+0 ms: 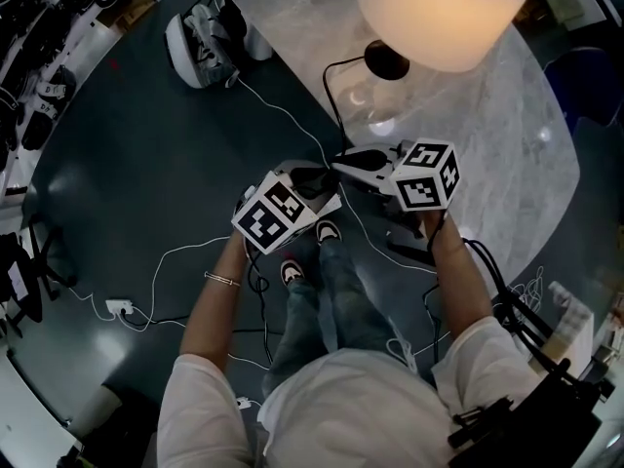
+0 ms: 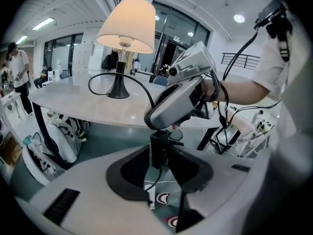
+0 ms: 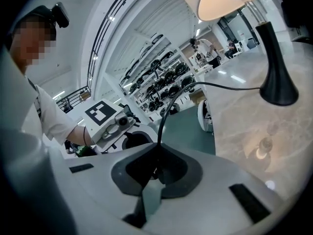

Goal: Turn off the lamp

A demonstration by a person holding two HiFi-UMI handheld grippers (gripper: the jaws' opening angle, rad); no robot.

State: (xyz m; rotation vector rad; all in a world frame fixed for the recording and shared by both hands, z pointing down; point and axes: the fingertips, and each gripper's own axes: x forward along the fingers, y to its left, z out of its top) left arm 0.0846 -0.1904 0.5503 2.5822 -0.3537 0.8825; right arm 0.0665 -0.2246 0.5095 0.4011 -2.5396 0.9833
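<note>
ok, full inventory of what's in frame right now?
table: one, pale marble, round
lamp: one, cream and black, lit, on the table
cord: one, black, lamp to the grippers
switch: one, black, on the cord
bag: one, white and black, on the floor by the table
socket block: one, white, floor at left
person: one, white top
left gripper: one, grey, jaws apart around the switch
right gripper: one, grey, shut on the cord

Equipment racks (image 3: 161, 80) and glazed doors (image 2: 171, 48) (strip lights (image 2: 44, 23) overhead) suggest a lab hall.
</note>
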